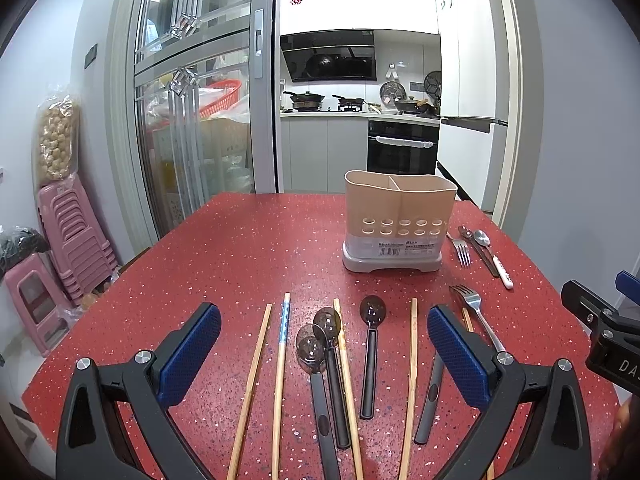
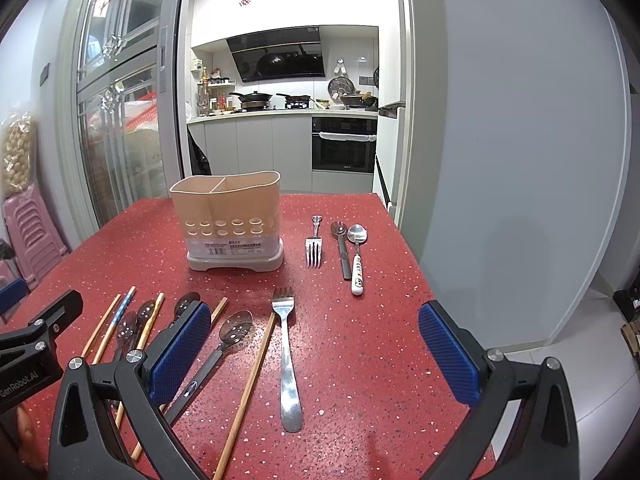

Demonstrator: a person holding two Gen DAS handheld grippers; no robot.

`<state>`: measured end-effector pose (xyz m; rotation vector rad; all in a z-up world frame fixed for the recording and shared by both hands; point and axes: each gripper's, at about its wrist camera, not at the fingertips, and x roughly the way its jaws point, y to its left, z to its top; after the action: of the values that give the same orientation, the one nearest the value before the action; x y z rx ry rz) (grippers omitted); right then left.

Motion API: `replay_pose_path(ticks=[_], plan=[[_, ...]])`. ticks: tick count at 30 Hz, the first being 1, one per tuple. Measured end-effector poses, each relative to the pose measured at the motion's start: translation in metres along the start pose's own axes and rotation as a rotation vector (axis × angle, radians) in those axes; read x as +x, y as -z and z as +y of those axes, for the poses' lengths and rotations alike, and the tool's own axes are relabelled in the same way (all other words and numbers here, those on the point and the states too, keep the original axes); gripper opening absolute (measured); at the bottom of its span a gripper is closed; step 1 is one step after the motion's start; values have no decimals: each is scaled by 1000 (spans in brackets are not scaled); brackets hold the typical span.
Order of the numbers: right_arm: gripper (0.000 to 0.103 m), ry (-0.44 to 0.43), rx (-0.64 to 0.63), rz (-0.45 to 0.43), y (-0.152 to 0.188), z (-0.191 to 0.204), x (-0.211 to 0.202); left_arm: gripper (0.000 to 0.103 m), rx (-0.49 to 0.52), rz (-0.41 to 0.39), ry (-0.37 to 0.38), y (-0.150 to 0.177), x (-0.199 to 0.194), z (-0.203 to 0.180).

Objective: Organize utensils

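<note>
Both tools are spread wide and hold nothing. The left tool (image 1: 324,356) hovers low over the near edge of the red speckled surface (image 1: 240,256). Between and just ahead of its blue pads lie wooden chopsticks (image 1: 256,380), a blue-patterned chopstick (image 1: 282,344), three dark translucent spoons (image 1: 370,344) with black handles, and a further chopstick (image 1: 412,376). All lie flat, handles toward the camera.

The right tool (image 2: 314,356) hovers over the right half of the same surface. A steel fork (image 2: 288,360) lies flat directly between its pads, tines pointing away. Just left of the fork lie a chopstick (image 2: 250,392) and a perforated dark spoon (image 2: 232,336); the left pad partly hides other utensils.

The beige utensil holder (image 2: 226,220), with two compartments and a grey base, stands upright at the far middle of the surface, well apart from both tools. To its right lie a small fork (image 2: 314,246), a dark-handled spoon (image 2: 342,248) and a spoon with a white patterned handle (image 2: 357,260), side by side, apart from the holder.
</note>
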<state>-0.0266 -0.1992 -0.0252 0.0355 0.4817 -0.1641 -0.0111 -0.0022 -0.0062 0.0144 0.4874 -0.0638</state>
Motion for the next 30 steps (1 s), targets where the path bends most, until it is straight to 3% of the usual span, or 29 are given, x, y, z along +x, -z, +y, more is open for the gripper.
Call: replay_pose_path(ticks=[30], plan=[[103,3,13,21,3,-2,7,103,1,7,8,4,0,3]])
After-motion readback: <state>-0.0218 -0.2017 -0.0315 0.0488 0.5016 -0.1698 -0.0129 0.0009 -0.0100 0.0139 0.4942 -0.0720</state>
